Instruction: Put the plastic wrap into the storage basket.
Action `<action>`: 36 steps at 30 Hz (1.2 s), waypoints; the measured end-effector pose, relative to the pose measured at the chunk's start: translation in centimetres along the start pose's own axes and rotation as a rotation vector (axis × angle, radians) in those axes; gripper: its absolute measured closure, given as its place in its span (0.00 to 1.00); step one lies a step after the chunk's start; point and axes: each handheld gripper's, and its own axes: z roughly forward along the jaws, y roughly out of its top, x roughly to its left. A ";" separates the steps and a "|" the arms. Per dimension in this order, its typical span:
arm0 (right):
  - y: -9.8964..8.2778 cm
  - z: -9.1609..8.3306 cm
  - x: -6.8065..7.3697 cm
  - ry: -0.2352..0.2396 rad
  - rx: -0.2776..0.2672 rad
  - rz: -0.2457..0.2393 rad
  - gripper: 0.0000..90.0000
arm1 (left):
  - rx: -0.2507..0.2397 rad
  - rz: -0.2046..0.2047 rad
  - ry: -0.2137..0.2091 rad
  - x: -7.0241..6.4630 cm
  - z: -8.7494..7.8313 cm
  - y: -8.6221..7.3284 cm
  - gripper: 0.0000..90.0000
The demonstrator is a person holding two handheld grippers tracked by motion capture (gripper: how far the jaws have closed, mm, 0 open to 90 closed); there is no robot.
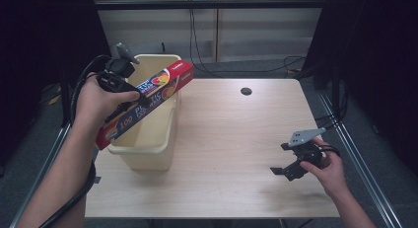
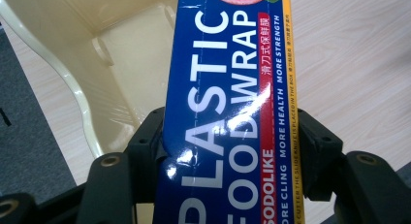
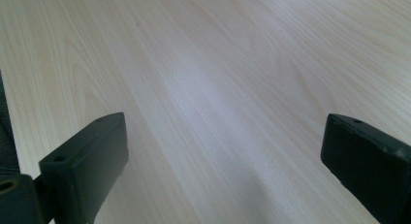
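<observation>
A long plastic food wrap box [image 1: 148, 99], blue with red ends, hangs tilted over the cream plastic bin [image 1: 148, 139] at the table's left. My left gripper [image 1: 121, 92] is shut on the box near its middle. In the left gripper view the box [image 2: 228, 117] runs up between the two black jaws, with the bin's inside [image 2: 126, 54] beneath it. My right gripper [image 1: 286, 166] hovers low over the table's right front, held by a hand, jaws open. In the right gripper view the fingers [image 3: 87, 161] stand wide apart over bare wood.
The light wooden table [image 1: 231, 139] has a round cable hole [image 1: 246, 91] near its back edge. Metal rails run along both sides. Cables hang against the wall behind the table. Dark curtains stand at left and right.
</observation>
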 end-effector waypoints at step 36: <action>0.1 0.2 0.2 -0.001 0.006 -0.010 0.03 | -0.012 -0.205 0.110 3.1 -0.8 -1.9 0.45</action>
